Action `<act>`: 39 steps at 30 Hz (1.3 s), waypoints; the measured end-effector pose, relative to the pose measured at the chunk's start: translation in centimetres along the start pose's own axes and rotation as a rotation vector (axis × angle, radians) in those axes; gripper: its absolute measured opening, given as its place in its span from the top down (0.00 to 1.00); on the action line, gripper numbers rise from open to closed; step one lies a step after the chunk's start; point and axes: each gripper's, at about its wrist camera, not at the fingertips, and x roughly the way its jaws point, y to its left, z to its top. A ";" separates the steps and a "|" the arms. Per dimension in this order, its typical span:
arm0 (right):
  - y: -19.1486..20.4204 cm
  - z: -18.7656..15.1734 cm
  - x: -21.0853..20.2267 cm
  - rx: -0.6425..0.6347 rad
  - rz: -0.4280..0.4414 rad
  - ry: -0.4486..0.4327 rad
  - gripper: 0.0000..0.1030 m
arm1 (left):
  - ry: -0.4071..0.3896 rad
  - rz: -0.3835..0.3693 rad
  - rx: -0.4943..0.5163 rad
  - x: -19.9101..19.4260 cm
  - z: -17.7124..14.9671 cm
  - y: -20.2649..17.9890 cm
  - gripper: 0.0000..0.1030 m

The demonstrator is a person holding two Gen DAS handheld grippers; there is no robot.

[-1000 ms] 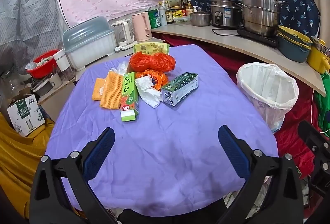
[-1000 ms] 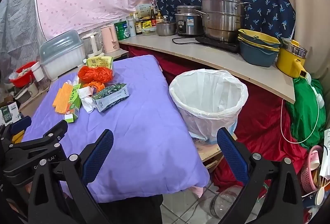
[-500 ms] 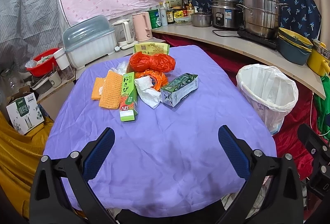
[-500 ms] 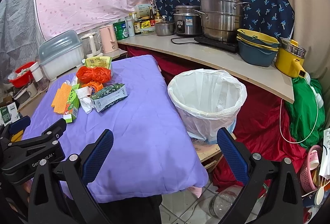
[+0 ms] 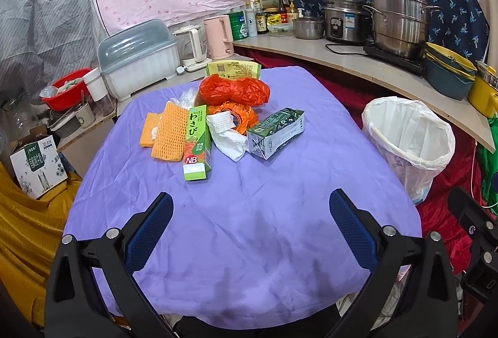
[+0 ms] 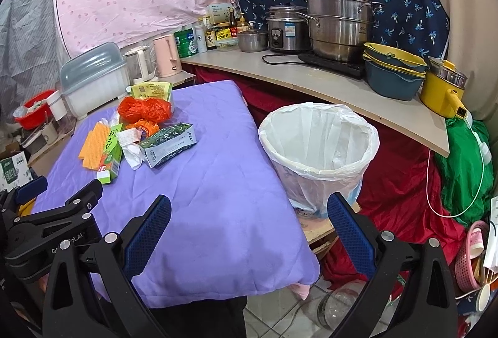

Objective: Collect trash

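Trash lies in a heap on the purple-covered table point(image 5: 249, 213): a green wasabi box point(image 5: 197, 143), orange foam netting point(image 5: 169, 136), a crumpled white tissue point(image 5: 227, 136), a dark green carton point(image 5: 275, 132), a red plastic bag point(image 5: 235, 90) and a yellow packet point(image 5: 233, 69). A white-lined bin point(image 5: 407, 139) stands right of the table, seen closer as the bin point(image 6: 320, 148) in the right wrist view. My left gripper point(image 5: 250, 210) hangs open and empty over the near table. My right gripper point(image 6: 249, 213) is open and empty near the table's right edge, the carton point(image 6: 169, 143) far left of it.
A curved counter point(image 6: 311, 80) behind holds steel pots point(image 6: 339, 27), stacked bowls point(image 6: 393, 70) and a yellow pot point(image 6: 443, 89). A dish box point(image 5: 140, 58), kettles and a red basin point(image 5: 67, 87) sit far left. Red cloth point(image 6: 401, 192) and green cloth point(image 6: 467, 157) lie beside the bin.
Both grippers drifted slightly; the trash heap and the bin sit a little lower and nearer in view. Nothing was picked up.
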 end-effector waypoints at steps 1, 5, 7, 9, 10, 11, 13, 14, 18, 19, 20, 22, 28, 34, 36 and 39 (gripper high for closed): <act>0.0 0.0 0.0 0.000 0.000 0.001 0.07 | 0.001 0.000 -0.001 0.1 0.0 0.0 0.07; 0.1 -0.1 0.1 -0.001 -0.002 0.002 0.07 | 0.002 -0.001 -0.002 0.1 0.0 0.0 0.07; 0.1 -0.1 0.2 -0.003 -0.003 0.004 0.07 | 0.004 -0.001 -0.003 0.2 -0.1 0.0 0.07; 0.2 -0.1 0.3 -0.007 -0.005 0.004 0.07 | 0.004 -0.001 -0.004 0.2 -0.1 0.0 0.07; 0.2 -0.1 0.3 -0.008 -0.006 0.004 0.07 | 0.004 0.000 -0.004 0.2 -0.1 0.0 0.07; 0.2 -0.1 0.3 -0.008 -0.005 0.005 0.07 | 0.003 0.001 -0.004 0.2 -0.1 0.0 0.07; 0.2 -0.1 0.3 -0.007 -0.005 0.005 0.07 | 0.003 0.003 -0.006 0.3 -0.1 0.1 0.07; 0.2 -0.1 0.3 -0.007 -0.004 0.005 0.07 | 0.003 0.004 -0.007 0.3 -0.1 0.1 0.07; 0.3 -0.1 0.4 -0.009 -0.003 0.006 0.07 | 0.006 0.007 -0.009 0.4 -0.2 0.2 0.07; 0.4 -0.1 0.5 -0.010 -0.003 0.007 0.07 | 0.007 0.007 -0.009 0.4 -0.2 0.2 0.07; 0.4 -0.1 0.5 -0.010 -0.003 0.006 0.07 | 0.007 0.006 -0.009 0.4 -0.2 0.2 0.07; 0.4 -0.1 0.6 -0.008 -0.002 0.007 0.07 | 0.006 0.008 -0.009 0.5 -0.3 0.2 0.07; 0.8 -0.2 0.6 -0.014 -0.001 0.006 0.07 | 0.013 0.011 -0.011 0.5 -0.3 0.2 0.07; 0.8 -0.2 0.6 -0.014 -0.001 0.007 0.07 | 0.011 0.015 -0.013 0.4 -0.3 0.2 0.07; 0.7 -0.2 0.5 -0.014 0.001 0.006 0.07 | 0.010 0.017 -0.014 0.4 -0.3 0.2 0.07; 0.8 -0.2 0.6 -0.013 0.001 0.006 0.07 | 0.009 0.017 -0.013 0.4 -0.3 0.2 0.07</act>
